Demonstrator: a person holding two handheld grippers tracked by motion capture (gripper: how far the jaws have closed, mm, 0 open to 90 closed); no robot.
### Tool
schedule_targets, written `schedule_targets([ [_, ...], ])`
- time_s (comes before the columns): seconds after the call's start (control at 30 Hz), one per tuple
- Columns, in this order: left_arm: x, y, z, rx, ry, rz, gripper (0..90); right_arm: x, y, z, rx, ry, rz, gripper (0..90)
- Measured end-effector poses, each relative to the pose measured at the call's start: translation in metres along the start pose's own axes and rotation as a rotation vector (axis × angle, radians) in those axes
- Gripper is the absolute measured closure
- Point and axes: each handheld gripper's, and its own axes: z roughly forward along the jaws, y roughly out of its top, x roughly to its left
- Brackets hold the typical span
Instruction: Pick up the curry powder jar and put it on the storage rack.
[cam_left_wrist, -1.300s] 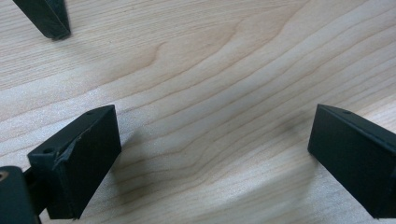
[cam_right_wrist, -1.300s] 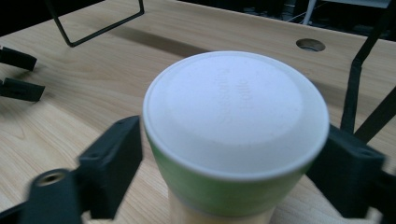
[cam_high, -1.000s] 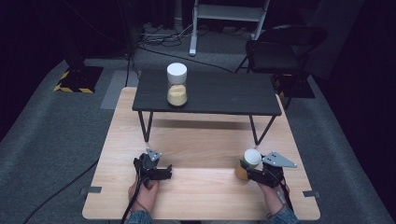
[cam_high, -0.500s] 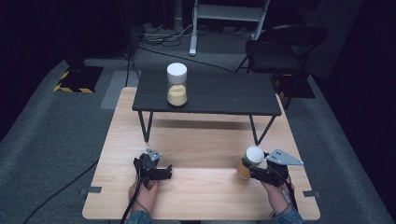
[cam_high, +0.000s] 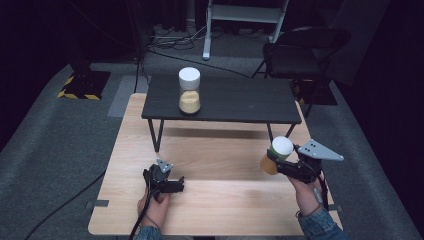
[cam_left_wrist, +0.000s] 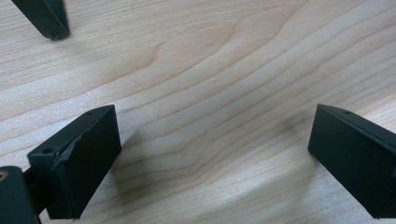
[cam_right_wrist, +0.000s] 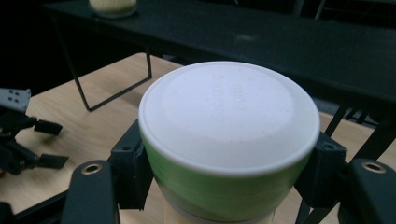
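The right tool (cam_high: 276, 161) is clamped on a jar (cam_high: 276, 155) with a white lid (cam_right_wrist: 229, 114), held tilted just above the wooden worktop (cam_high: 220, 150) at four o'clock. It looks rigid, smooth and fairly light, so the hold just under the lid seems sensible. The left tool (cam_high: 172, 184) rests at seven o'clock, jaws apart, holding nothing. A second jar (cam_high: 189, 90) stands on the black shelf (cam_high: 240, 100) at twelve o'clock.
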Motion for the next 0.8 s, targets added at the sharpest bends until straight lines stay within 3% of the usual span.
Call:
schedule_targets([
  [0.37, 0.0, 0.0, 0.0, 0.0, 0.0, 0.0, 2.4, -0.006, 0.046, 0.007, -0.066, -0.017, -0.002, 32.7],
  [0.8, 0.0, 0.0, 0.0, 0.002, -0.001, 0.002, 2.2, -0.006, 0.101, 0.031, -0.087, -0.042, -0.008, 32.7],
])
